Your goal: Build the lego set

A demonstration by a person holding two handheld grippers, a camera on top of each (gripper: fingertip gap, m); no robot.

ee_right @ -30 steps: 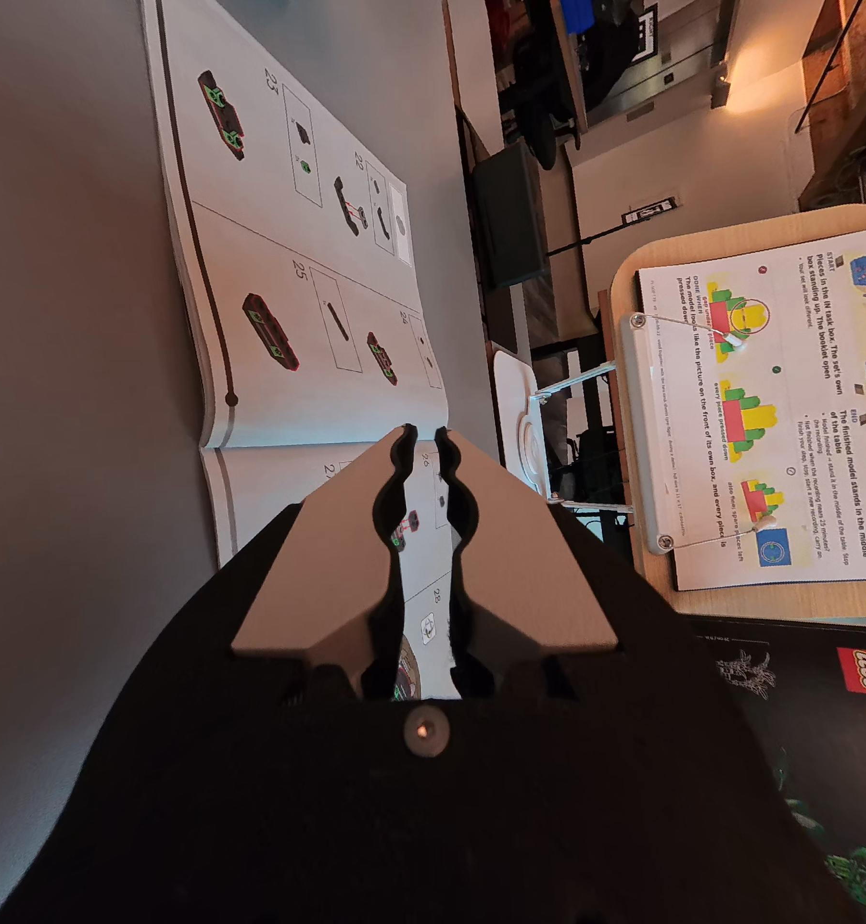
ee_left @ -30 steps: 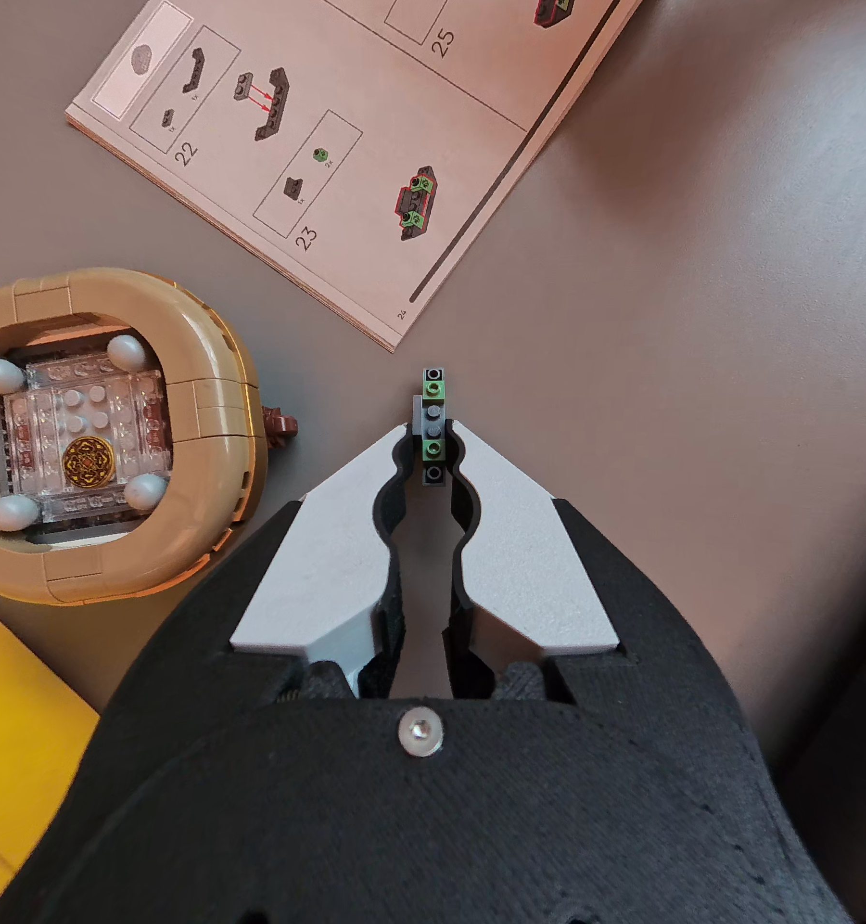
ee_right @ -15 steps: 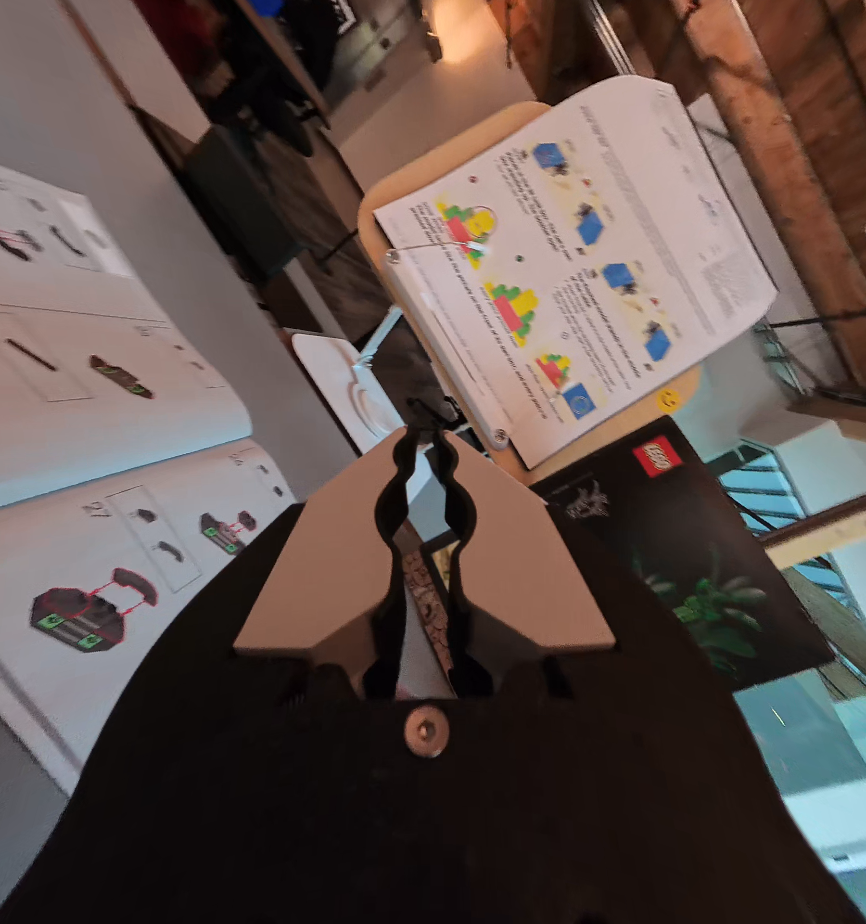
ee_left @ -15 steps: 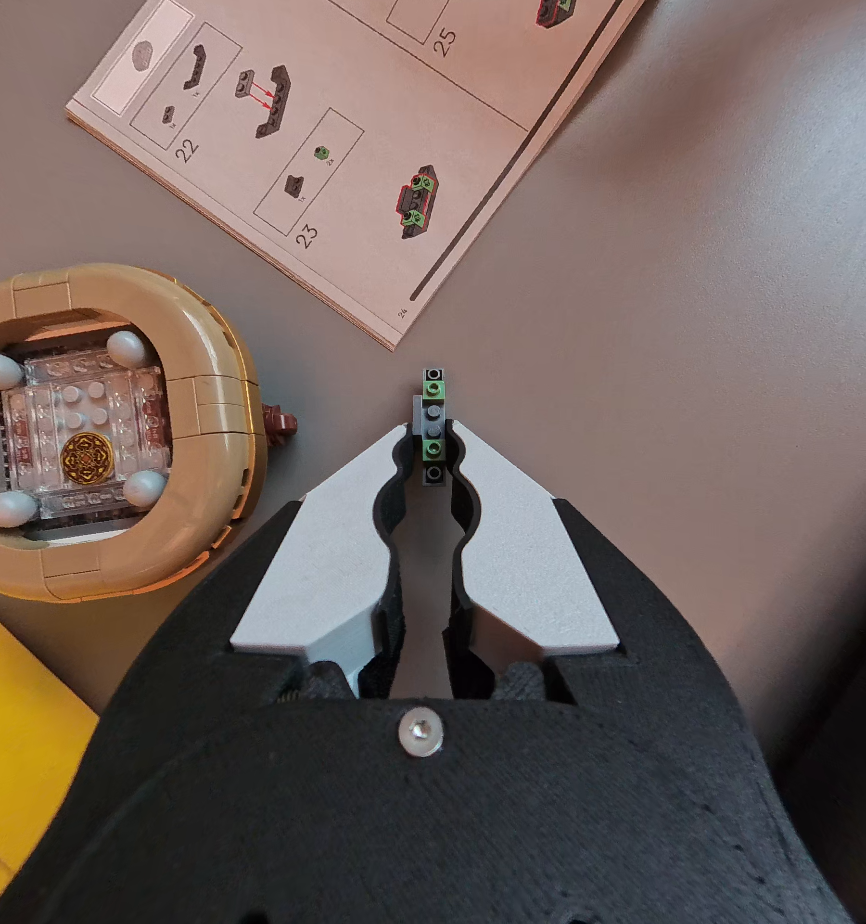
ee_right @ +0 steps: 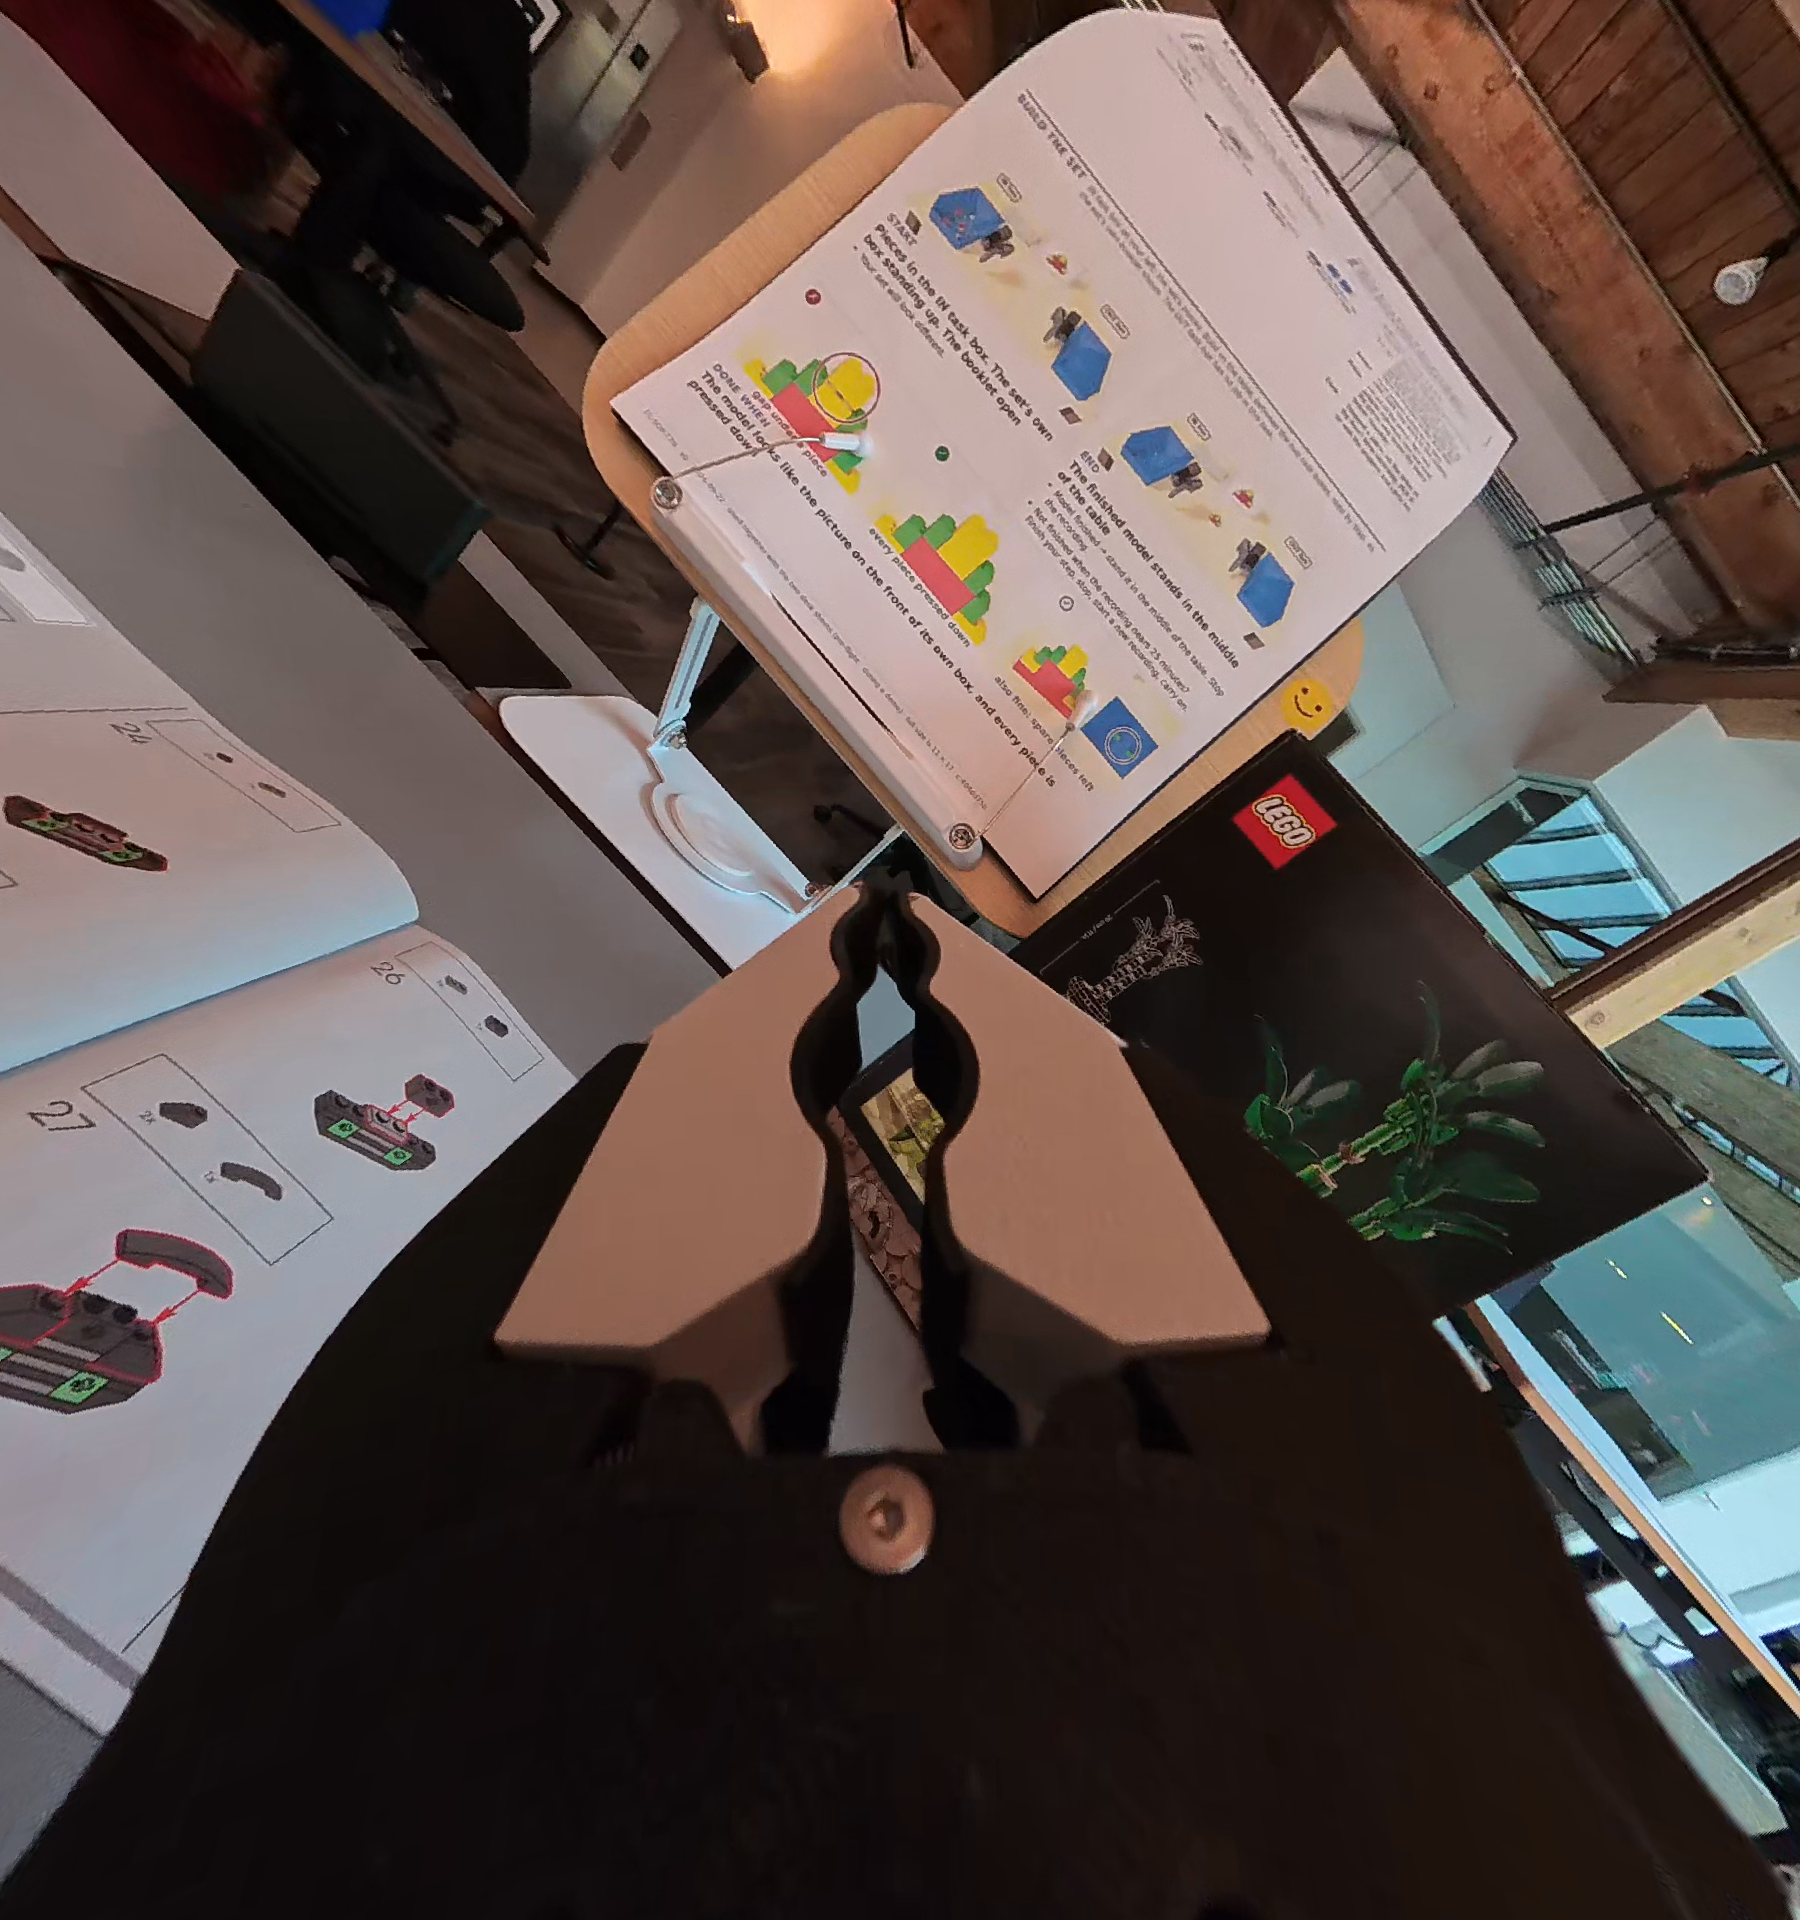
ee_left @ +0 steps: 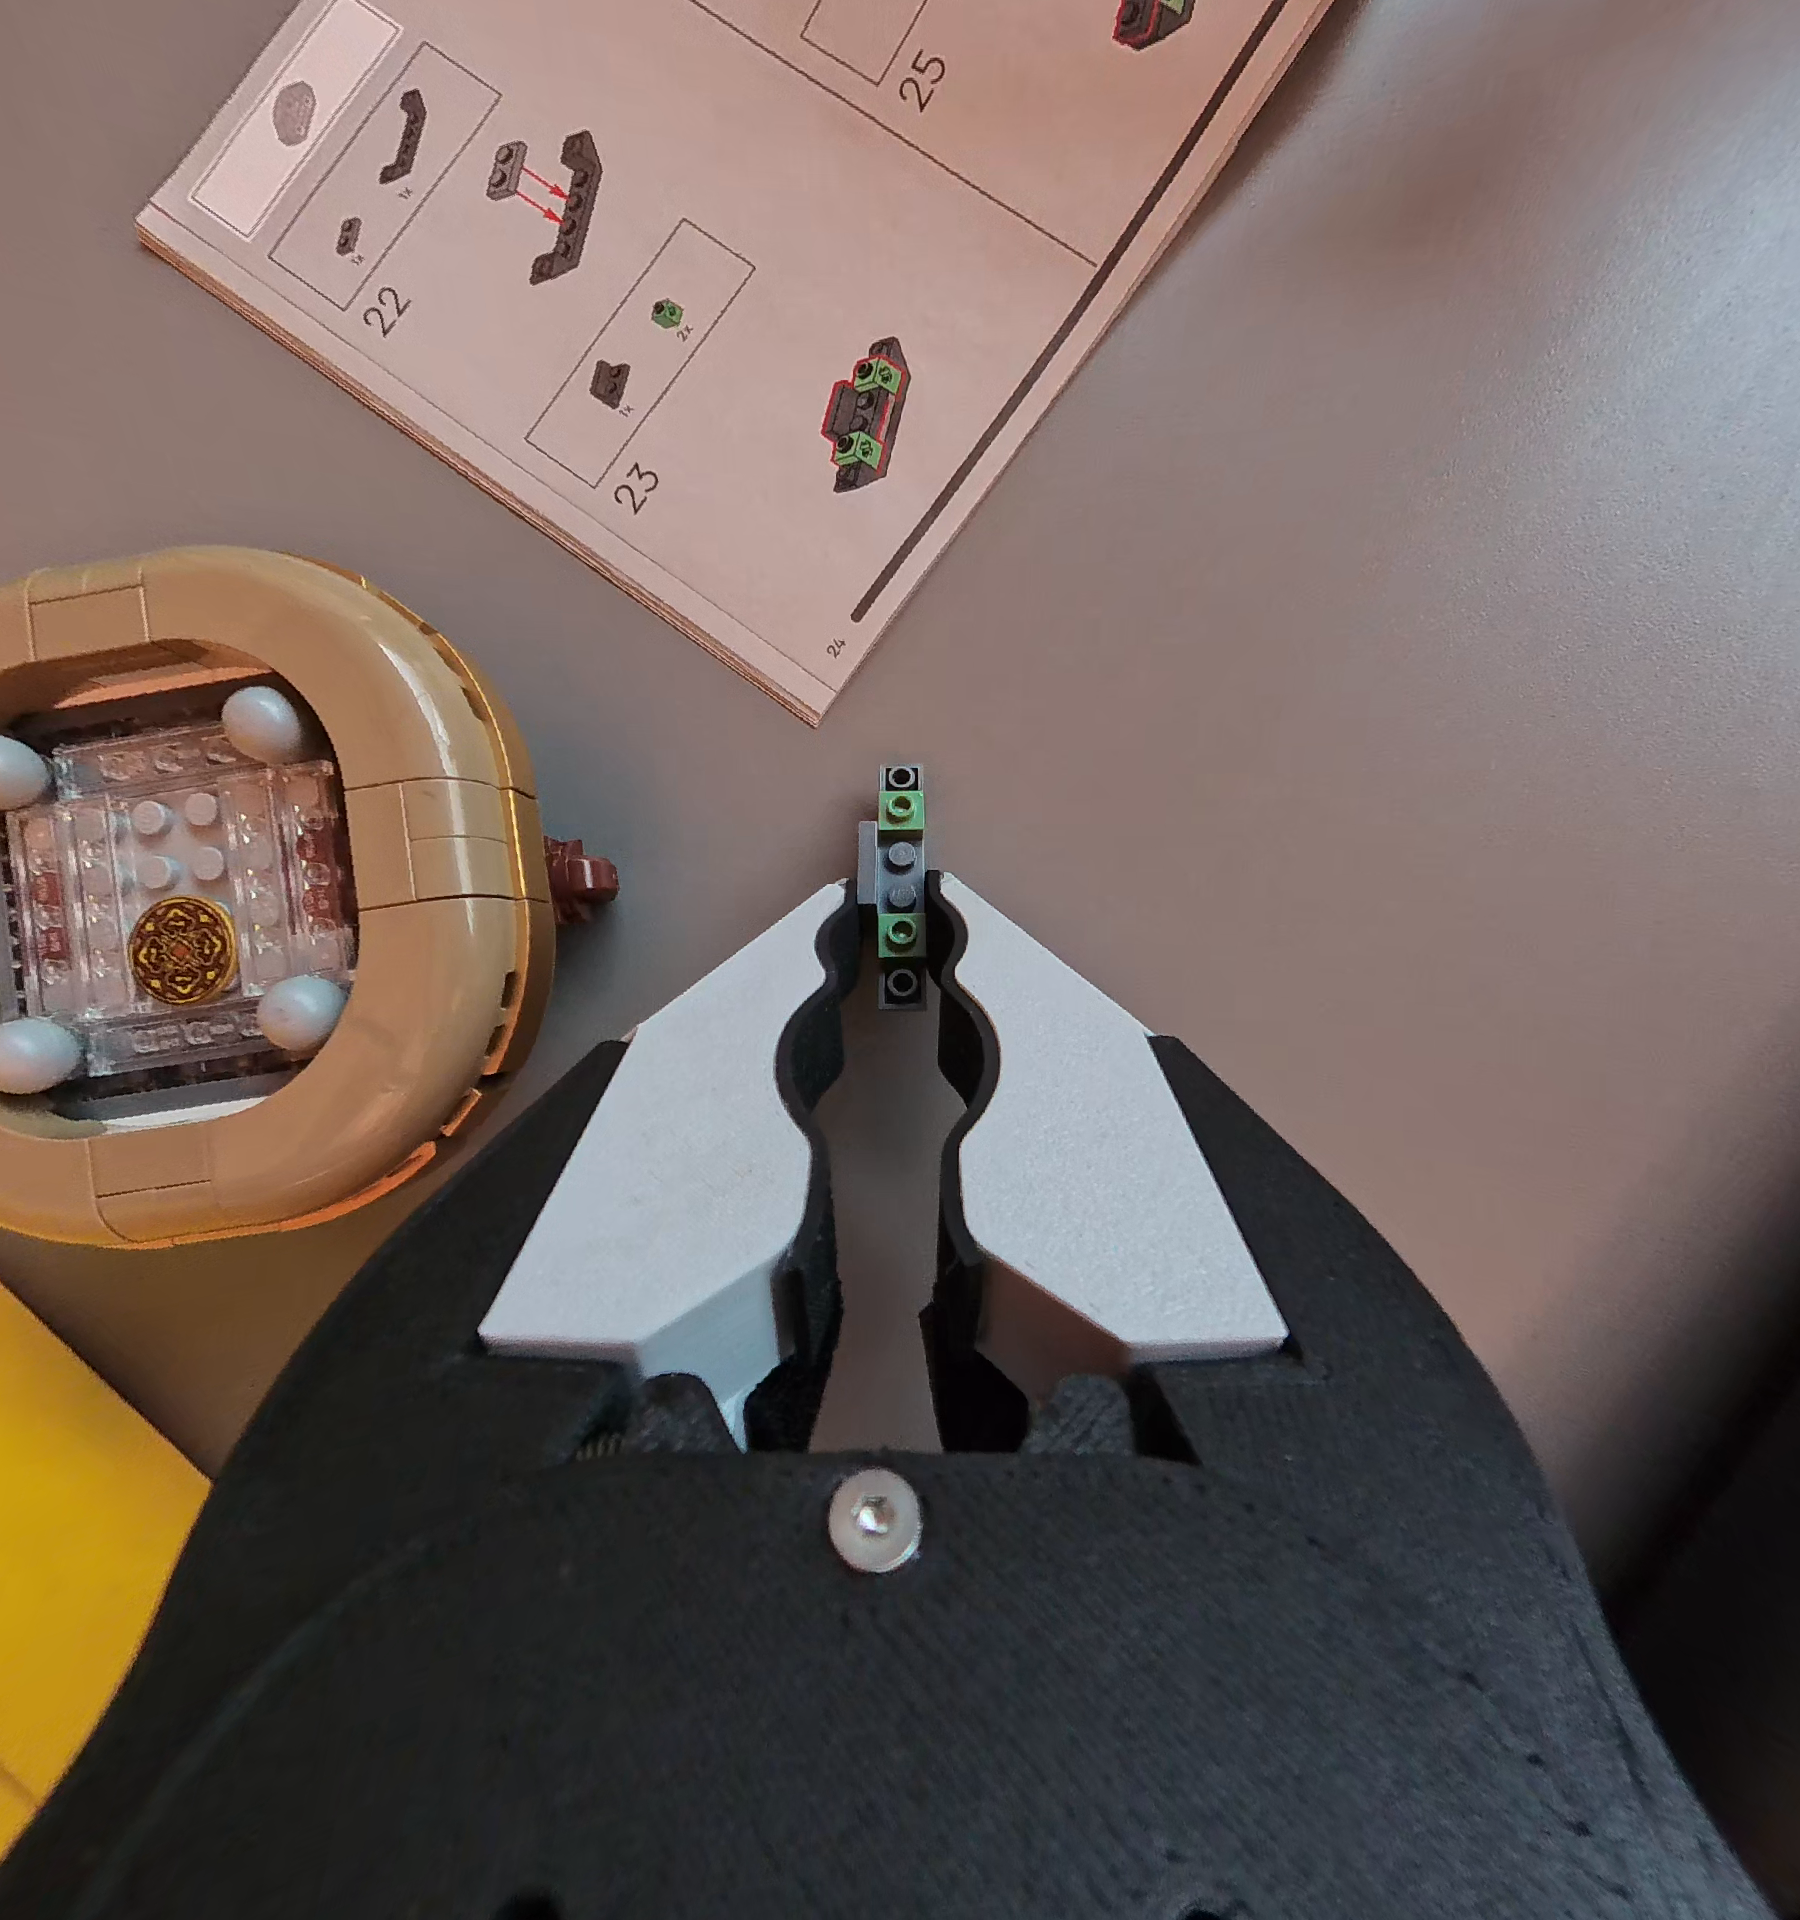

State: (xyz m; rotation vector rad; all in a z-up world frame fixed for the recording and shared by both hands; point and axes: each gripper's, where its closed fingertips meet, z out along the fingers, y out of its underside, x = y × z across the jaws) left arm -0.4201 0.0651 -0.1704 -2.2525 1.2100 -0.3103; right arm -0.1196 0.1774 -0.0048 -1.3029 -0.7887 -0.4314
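Note:
My left gripper (ee_left: 896,888) is shut on a small dark grey lego assembly (ee_left: 901,805) with two green studs, and holds it just above the grey table. A tan lego pot (ee_left: 439,935) with a clear studded inside stands to its left. The open instruction booklet (ee_left: 719,260) lies beyond it. My right gripper (ee_right: 883,916) is raised in the air with its fingertips together. I see nothing clearly held in it. It points toward the black lego box (ee_right: 1343,1039) and the paper stand. The booklet also shows in the right wrist view (ee_right: 200,1143).
A small brown piece (ee_left: 586,878) lies by the pot's right side. A yellow surface (ee_left: 23,1455) is at the near left. A printed sheet on a wooden stand (ee_right: 1031,468) with a white base (ee_right: 605,769) stands behind the table. My hands' fingertips stand some 35 cm from each other. About 7 cm separates my left fingertips from the tan lego pot (ee_left: 439,935).
My right gripper has swung up from the booklet toward the stand and box, and its small gap has closed. My left gripper has stayed still with the assembly.

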